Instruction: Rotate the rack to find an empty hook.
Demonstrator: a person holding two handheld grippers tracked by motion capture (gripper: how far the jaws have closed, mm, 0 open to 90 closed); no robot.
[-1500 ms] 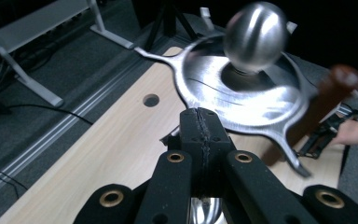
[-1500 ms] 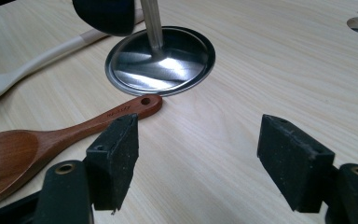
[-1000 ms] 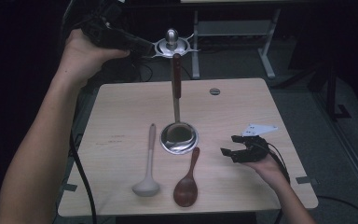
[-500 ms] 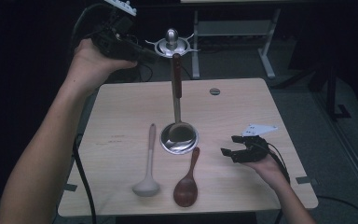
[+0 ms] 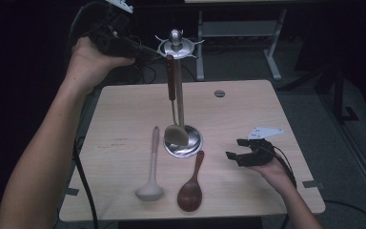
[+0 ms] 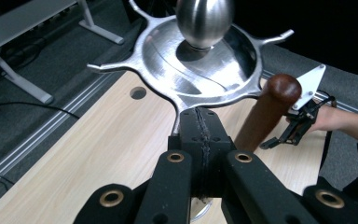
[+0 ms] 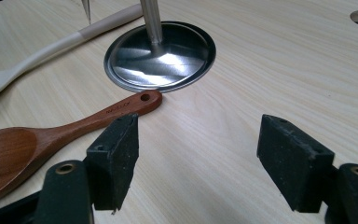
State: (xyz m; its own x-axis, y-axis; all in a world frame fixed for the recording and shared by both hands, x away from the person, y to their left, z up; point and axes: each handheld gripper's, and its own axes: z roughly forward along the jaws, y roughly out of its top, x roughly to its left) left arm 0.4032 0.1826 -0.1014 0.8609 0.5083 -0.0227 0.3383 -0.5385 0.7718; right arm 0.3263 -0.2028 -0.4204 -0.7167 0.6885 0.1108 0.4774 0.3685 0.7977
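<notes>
Jaws of the left gripper [image 6: 200, 140] are seen pressed together, empty, just below the utensil stand's hook disc [image 6: 200, 70], beside the hanging spatula [image 5: 173, 95]. The right gripper [image 7: 198, 149] is held spread apart over the table [image 5: 248, 114], near the wooden spoon [image 7: 51, 135].

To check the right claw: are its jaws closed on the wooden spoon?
No, the right claw stands open, and the wooden spoon lies beside it.
</notes>
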